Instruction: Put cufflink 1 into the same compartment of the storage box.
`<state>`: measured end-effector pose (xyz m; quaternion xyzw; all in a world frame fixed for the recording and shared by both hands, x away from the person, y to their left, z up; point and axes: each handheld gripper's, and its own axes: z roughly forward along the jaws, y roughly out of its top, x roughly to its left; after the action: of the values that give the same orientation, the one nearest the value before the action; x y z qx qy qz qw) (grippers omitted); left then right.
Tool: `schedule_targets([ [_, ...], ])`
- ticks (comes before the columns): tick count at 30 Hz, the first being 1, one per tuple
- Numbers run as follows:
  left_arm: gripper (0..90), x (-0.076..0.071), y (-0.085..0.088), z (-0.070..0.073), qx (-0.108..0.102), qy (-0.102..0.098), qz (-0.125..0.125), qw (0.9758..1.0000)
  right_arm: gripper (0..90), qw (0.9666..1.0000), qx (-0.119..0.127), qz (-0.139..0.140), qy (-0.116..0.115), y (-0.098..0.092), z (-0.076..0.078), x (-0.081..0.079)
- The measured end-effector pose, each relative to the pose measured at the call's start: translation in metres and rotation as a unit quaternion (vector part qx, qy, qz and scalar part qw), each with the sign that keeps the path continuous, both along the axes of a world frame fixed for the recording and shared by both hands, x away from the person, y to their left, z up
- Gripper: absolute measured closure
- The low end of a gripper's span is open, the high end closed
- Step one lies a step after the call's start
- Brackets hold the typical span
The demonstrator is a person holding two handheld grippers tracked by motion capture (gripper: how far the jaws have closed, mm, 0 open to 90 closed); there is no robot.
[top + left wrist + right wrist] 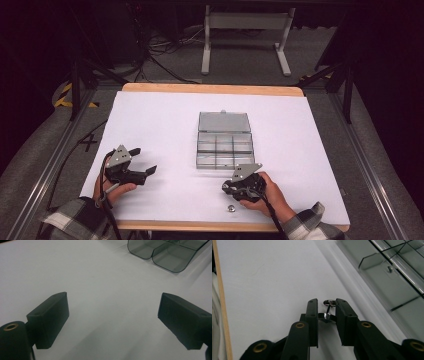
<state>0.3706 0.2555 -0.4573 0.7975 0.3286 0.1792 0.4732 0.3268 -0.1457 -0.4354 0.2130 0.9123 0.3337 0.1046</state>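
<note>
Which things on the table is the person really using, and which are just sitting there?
Being used:
right gripper, shut on a small shiny metal part
clear compartment box, lid open, just beyond it

Just sitting there:
left gripper, open with nothing between its jaws
small metal piece near the table's front edge

Left gripper (143,161) wide, right gripper (326,308) narrowed

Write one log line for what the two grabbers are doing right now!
right gripper: shut on small metal part | left gripper: open, holding nothing | clear box: lid open | table: second metal part near edge
</note>
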Motion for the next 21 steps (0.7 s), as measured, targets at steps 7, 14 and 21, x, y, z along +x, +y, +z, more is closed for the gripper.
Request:
schedule_targets([
  [7, 10.6, 0.0000, 0.0000, 0.0001, 0.001, 0.001, -0.001, 1.0000, 73.7, 1.0000, 0.005, 0.003, -0.002, -0.0017, 0.0026, -0.0016],
  [14, 10.6, -0.0001, -0.0001, 0.0001, 0.001, 0.000, 0.000, 1.0000, 73.7, 0.9999, 0.010, 0.006, -0.009, -0.0026, 0.0056, -0.0027],
  [21, 11.3, -0.0002, -0.0004, 0.0001, 0.003, 0.000, -0.001, 1.0000, 73.7, 0.9997, 0.019, 0.003, -0.014, -0.0051, 0.0099, -0.0034],
])
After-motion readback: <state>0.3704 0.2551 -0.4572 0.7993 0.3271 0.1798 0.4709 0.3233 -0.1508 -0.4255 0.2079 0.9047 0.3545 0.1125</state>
